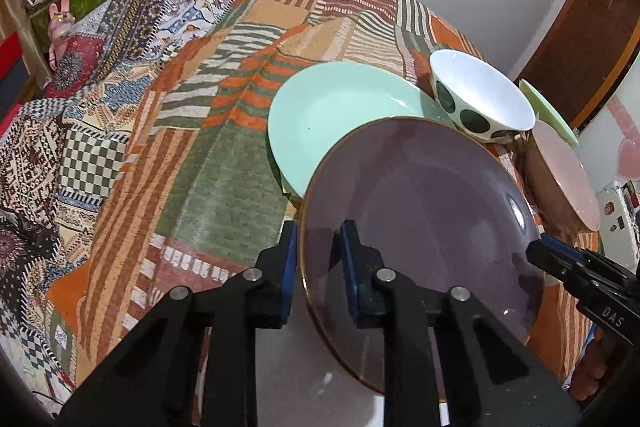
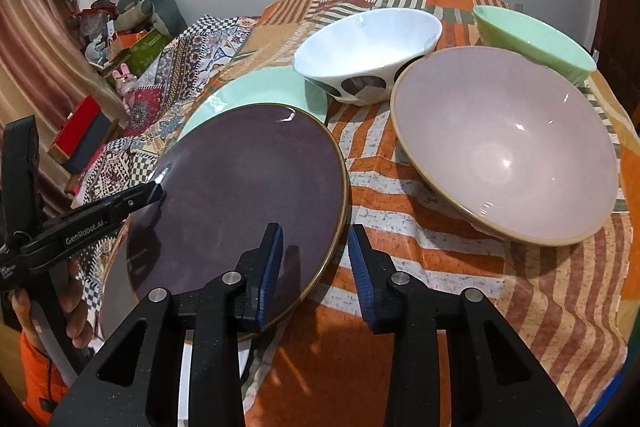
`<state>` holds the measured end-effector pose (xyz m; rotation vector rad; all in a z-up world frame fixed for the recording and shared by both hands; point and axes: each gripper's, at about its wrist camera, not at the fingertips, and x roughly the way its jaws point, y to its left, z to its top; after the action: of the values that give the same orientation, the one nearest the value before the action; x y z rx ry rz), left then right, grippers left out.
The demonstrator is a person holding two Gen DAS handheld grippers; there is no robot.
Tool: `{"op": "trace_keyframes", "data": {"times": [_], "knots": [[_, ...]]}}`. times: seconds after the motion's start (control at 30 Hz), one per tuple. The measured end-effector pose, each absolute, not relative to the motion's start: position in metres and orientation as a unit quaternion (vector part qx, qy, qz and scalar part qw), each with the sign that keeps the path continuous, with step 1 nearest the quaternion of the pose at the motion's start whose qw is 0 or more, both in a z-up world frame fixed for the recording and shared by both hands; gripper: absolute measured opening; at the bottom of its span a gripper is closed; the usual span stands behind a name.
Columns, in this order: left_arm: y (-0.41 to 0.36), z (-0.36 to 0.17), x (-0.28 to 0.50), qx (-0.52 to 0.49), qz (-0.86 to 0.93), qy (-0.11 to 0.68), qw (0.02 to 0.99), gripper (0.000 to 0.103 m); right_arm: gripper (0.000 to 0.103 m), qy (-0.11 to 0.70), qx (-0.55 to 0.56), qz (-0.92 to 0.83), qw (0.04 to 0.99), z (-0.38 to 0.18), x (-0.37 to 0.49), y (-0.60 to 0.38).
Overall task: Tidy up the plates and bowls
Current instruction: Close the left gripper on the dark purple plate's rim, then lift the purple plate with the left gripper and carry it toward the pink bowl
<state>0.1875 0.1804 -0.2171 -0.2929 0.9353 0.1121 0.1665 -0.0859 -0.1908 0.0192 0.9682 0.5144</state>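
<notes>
While straddling the purple plate [image 1: 424,211] rim | both hand-held grippers (left [image 1: 318,259], right [image 2: 316,263]) pads apart

The left gripper [image 1: 318,263] straddles the near left rim of a dark purple plate [image 1: 424,211], one blue pad under the rim and one over the plate's face; whether the jaws press the rim cannot be told. The plate is tilted and overlaps a mint green plate [image 1: 332,123] lying behind it on the patchwork cloth [image 1: 224,147] that covers the table. Right of the green plate stands a white bowl with dark spots [image 1: 480,95]. A pink bowl [image 1: 560,171] and a pale green bowl [image 1: 548,111] show at the right edge. The right gripper [image 1: 538,255] reaches the purple plate's right rim.
</notes>
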Motion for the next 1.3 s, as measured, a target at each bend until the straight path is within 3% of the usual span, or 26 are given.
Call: {"op": "trace_keyframes", "data": {"times": [0.73,1.3], "knots": [[0.172,-0.216,0.178,-0.166,0.054,0.457,0.872,0.021,0.025,0.466,-0.002,0.241,0.851,-0.188,0.168,-0.084],[0.143,-0.155,0.147,-0.153,0.043,0.413,0.897,0.021,0.025,0.415,0.015,0.245,0.876,-0.145,0.141,-0.099]]}}
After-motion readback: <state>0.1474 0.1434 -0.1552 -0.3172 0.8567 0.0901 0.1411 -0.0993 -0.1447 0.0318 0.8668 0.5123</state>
